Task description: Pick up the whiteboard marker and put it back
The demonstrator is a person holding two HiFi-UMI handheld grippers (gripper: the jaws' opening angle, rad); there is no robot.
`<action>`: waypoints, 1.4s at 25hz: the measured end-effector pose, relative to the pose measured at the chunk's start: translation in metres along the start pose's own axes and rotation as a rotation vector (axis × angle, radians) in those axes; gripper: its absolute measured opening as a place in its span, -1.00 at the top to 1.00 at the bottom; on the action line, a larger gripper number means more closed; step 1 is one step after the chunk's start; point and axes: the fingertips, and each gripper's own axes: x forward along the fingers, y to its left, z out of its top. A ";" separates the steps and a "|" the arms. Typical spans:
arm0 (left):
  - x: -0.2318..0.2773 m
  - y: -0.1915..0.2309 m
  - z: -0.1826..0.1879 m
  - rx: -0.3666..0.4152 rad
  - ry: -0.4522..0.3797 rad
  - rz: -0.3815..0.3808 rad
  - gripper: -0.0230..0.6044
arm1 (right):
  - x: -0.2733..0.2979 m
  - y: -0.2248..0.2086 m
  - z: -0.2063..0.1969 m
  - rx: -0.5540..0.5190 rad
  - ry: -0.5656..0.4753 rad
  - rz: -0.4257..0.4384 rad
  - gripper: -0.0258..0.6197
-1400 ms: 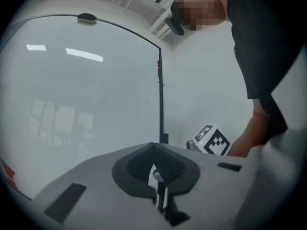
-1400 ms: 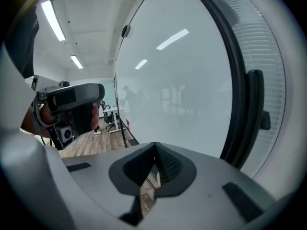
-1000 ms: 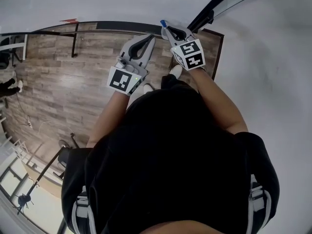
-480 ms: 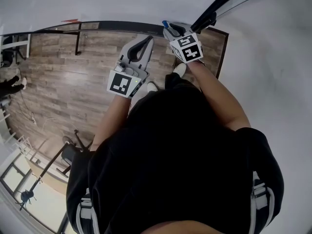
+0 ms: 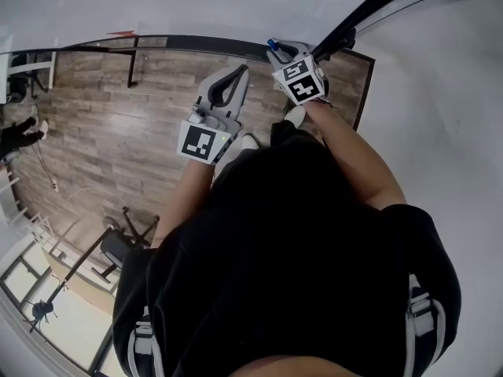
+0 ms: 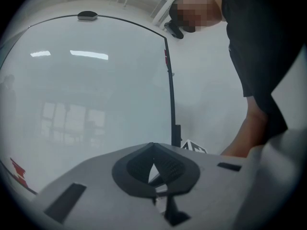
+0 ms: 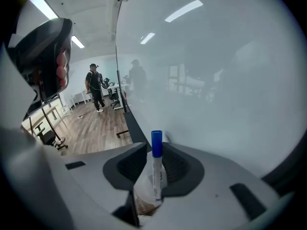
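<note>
The right gripper (image 7: pixel 154 151) pointed down along the whiteboard (image 7: pixel 225 80), and its jaws had just been opening to their full spread. The blue-capped whiteboard marker (image 7: pixel 156 169) stood between them, cap toward the tips, and seemingly no pad pressed on it. Probably it was being released onto the dark ledge (image 7: pixel 135 128) just ahead of the tips. The left gripper (image 6: pixel 153 150) hung beside it, jaws pressed together on nothing, since one gripper was enough.

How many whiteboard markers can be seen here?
1. The blue-capped whiteboard marker stands between the jaws of the right gripper, which have just been opening, close to the whiteboard. Others may be hidden behind the person.
</note>
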 end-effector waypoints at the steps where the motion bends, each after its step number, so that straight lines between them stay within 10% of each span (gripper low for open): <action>1: -0.001 0.000 0.000 -0.001 0.002 0.002 0.91 | 0.000 0.000 0.000 -0.016 0.007 -0.004 0.63; 35: -0.057 0.014 0.021 0.025 -0.045 -0.014 0.91 | -0.066 0.011 0.052 0.023 -0.238 -0.103 0.73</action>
